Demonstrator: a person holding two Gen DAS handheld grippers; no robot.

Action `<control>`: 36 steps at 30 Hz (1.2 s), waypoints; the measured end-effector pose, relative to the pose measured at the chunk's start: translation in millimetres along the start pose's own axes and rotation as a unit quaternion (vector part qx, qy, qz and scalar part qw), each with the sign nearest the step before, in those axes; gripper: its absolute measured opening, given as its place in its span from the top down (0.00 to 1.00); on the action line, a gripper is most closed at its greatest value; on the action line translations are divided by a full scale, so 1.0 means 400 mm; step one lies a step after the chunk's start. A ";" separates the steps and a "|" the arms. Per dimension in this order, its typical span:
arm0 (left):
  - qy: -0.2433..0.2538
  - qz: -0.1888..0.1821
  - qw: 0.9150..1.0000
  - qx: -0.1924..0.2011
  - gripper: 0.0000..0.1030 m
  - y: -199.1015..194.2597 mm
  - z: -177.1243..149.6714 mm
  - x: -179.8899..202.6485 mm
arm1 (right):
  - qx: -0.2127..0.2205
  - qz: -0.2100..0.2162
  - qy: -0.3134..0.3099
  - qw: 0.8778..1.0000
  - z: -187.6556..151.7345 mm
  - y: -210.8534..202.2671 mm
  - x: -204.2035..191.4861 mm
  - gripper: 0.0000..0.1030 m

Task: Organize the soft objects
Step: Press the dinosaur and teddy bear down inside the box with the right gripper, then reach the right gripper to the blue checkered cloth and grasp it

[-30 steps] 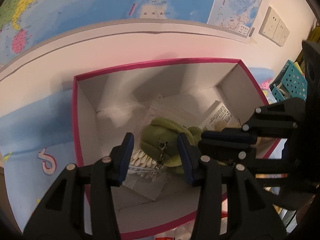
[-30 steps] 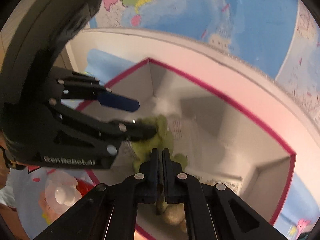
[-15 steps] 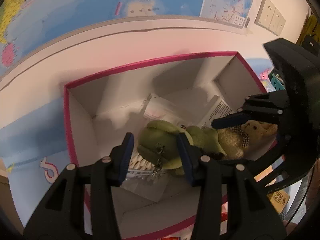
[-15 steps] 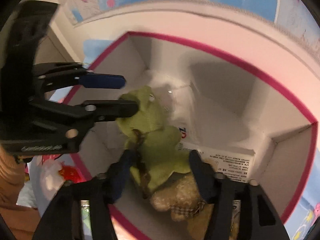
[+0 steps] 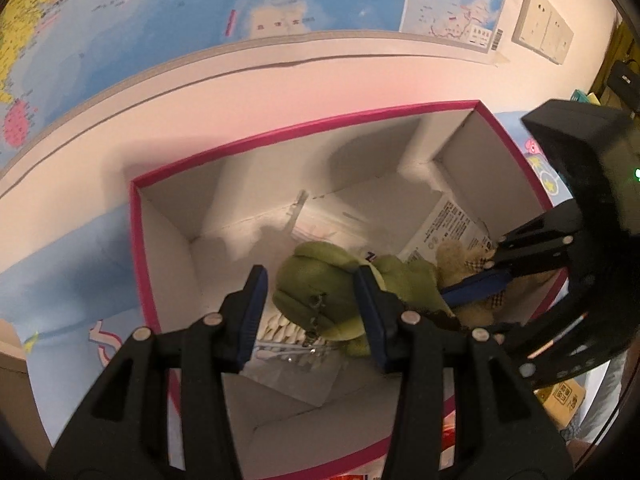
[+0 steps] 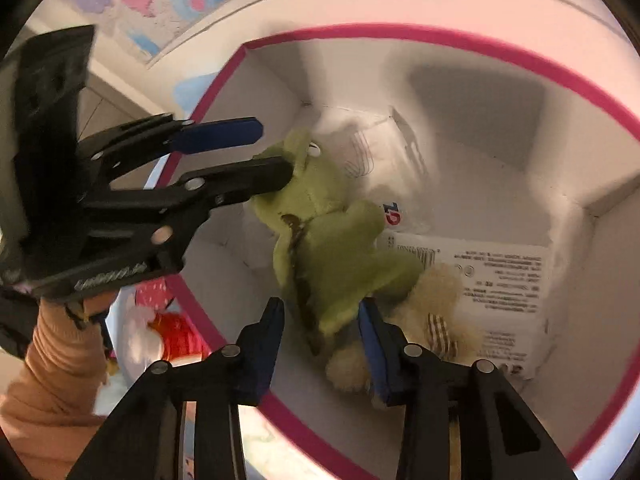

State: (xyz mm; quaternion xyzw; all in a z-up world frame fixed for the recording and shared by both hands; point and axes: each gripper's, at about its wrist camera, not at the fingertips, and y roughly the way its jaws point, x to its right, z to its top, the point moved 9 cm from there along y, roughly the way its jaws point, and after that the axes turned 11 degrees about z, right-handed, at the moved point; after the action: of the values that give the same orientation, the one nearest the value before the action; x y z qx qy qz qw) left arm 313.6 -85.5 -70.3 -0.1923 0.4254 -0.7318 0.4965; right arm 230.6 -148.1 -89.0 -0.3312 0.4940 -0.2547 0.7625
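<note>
**A:** Where's the toy, and what are your tools doing?

**B:** Your pink-rimmed box [image 5: 136, 216] holds the green plush [image 6: 332, 248], lying on papers beside a cream teddy bear [image 6: 436, 292]. Your left gripper [image 5: 308, 300] stands apart around its head, not pressing. Your right gripper [image 6: 320, 344] has just been closing, the plush's lower body between its jaws, not visibly clamped.

**A:** How should you finish?

**B:** Probably settle the plush flat, then lift straight up. The rim is close at your near side; the back stands roomy.

Fuzzy green plush toy [image 6: 336, 248] lies in a matt white cardboard box [image 5: 168, 240].
</note>
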 end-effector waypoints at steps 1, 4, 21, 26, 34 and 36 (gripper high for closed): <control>-0.002 -0.004 1.000 -0.002 0.54 0.000 -0.004 0.000 | 0.006 0.014 0.004 1.000 0.008 0.006 -0.003 0.62; -0.002 0.015 1.000 0.001 0.53 0.003 -0.015 -0.013 | 0.030 0.019 0.011 0.999 0.034 0.000 0.005 0.62; -0.092 0.009 0.992 0.084 0.52 -0.106 -0.002 -0.082 | 0.138 -0.105 -0.031 0.984 -0.006 -0.216 0.012 0.55; -0.102 -0.010 0.989 0.104 0.52 -0.159 -0.009 -0.064 | 0.148 -0.131 -0.033 0.980 -0.067 -0.287 0.015 0.54; -0.045 -0.075 0.983 0.161 0.51 -0.323 -0.049 0.068 | 0.209 -0.061 -0.062 0.974 -0.168 -0.322 -0.091 0.46; -0.030 -0.095 0.981 0.166 0.51 -0.352 -0.069 0.111 | 0.214 -0.053 -0.071 0.973 -0.206 -0.321 -0.115 0.45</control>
State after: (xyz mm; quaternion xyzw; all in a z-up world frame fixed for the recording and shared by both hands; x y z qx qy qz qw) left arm 195.5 -92.8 22.6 -0.1686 0.2625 -0.8302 0.4620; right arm 129.3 -219.7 11.0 -0.2037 0.3544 -0.3700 0.8343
